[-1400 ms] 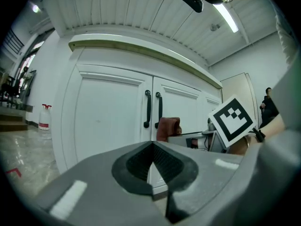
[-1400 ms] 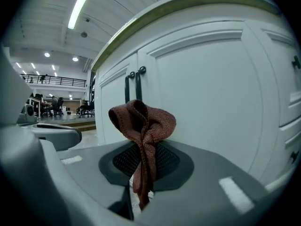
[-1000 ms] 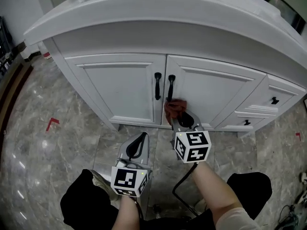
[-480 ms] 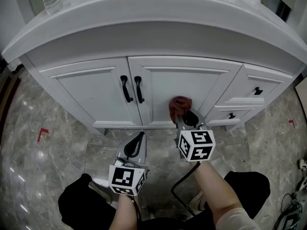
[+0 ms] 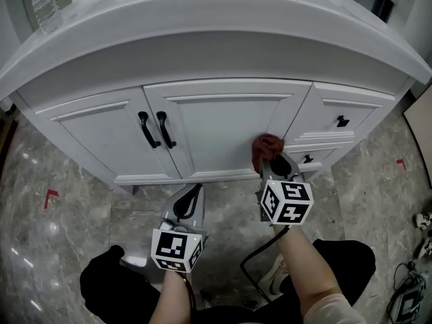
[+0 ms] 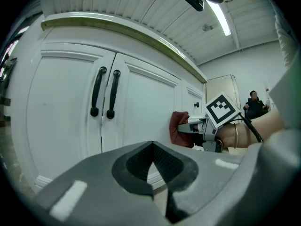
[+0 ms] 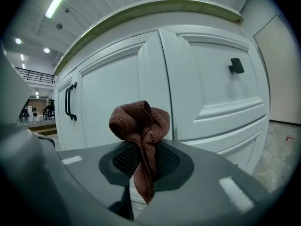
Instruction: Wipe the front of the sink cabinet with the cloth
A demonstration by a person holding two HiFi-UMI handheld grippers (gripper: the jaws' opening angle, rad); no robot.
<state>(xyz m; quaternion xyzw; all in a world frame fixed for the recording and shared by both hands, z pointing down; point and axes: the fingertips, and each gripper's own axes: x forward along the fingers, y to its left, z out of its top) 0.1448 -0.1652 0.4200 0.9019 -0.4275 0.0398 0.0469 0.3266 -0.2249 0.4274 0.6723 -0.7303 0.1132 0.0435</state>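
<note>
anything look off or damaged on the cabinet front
Nothing stands out: the cabinet front sits shut and flush, its handles straight, and the cloth is bunched in the right gripper against the door.

We see bright, even indoor light. A ceiling strip lamp [image 6: 221,15] burns out to white in the left gripper view. The countertop [image 5: 202,25] throws a soft shadow across the top of the sink cabinet [image 5: 223,127], and the glossy floor [image 5: 67,208] shows pale glare spots. Both gripper views bulge and darken at their round edges; the cloth [image 7: 140,121] looks sharp, the near jaws blurred.
</note>
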